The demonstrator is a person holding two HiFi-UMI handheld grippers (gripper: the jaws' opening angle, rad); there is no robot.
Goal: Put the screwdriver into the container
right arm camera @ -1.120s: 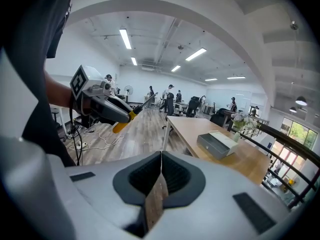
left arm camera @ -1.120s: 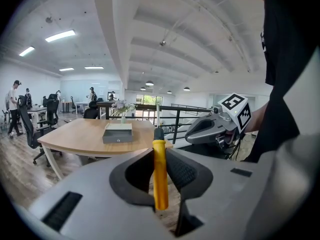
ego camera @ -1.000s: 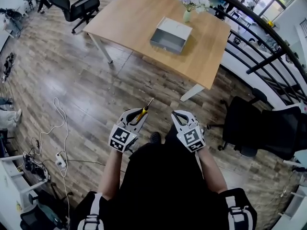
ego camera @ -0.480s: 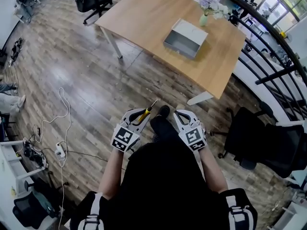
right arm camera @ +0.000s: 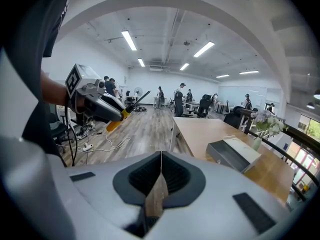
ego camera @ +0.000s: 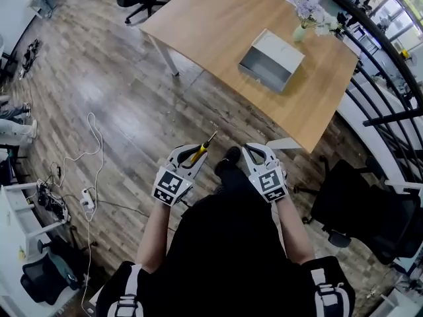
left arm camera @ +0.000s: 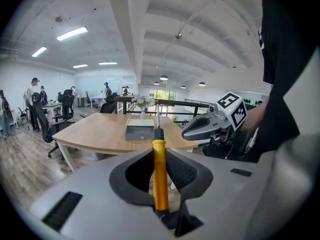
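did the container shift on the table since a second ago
No. The container lies at the same place on the table, still close beside the vase; only the head view itself has swung.

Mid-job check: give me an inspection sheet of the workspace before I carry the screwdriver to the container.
Surface: wooden table, ahead of the person across the floor.
Job's things: screwdriver carried, tip pointing forward; grey container open-topped on the table, nothing seen inside.
Clutter: vase of flowers near the container.
Grippers: left hand-held gripper shut on the screwdriver; right hand-held gripper shut, empty.
Cables: white cable and power strip on the floor, to the person's left.
Surroundings: wood floor, office chair, black railing to the right, people far off.
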